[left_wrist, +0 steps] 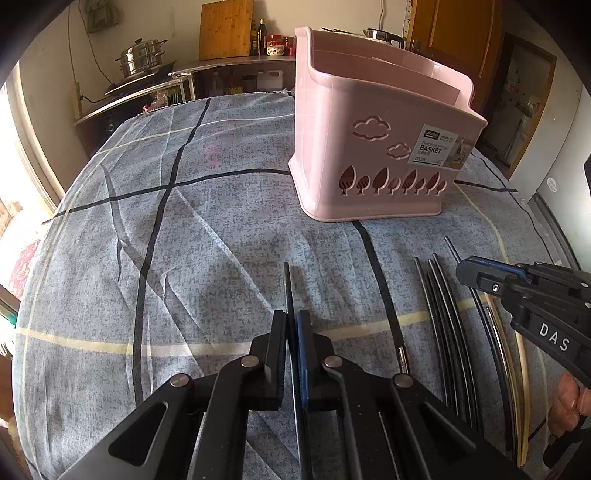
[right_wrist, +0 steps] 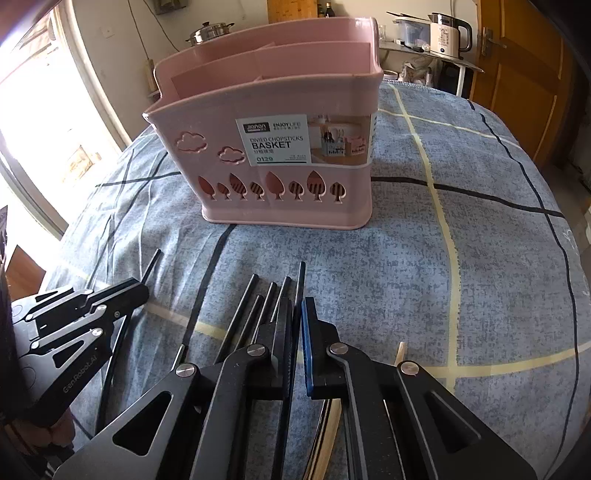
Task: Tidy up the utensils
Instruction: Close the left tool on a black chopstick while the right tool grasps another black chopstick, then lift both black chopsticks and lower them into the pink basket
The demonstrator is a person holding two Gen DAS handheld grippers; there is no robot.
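"BASKET 0129" on basket label (right_wrist: 303,138)

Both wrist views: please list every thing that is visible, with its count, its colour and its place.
basket: one, pink, upright on the cloth, divided inside
black chopsticks: several, exact count unclear, lying on the cloth in front of the basket
wooden chopsticks: light brown, count unclear, beside the black ones
cloth: one, grey-blue with black and cream lines, covers the surface
pot: one, steel, on the back counter
kettle: one, white, on a back shelf
left gripper: black, shut on one black chopstick
right gripper: black, shut on one black chopstick
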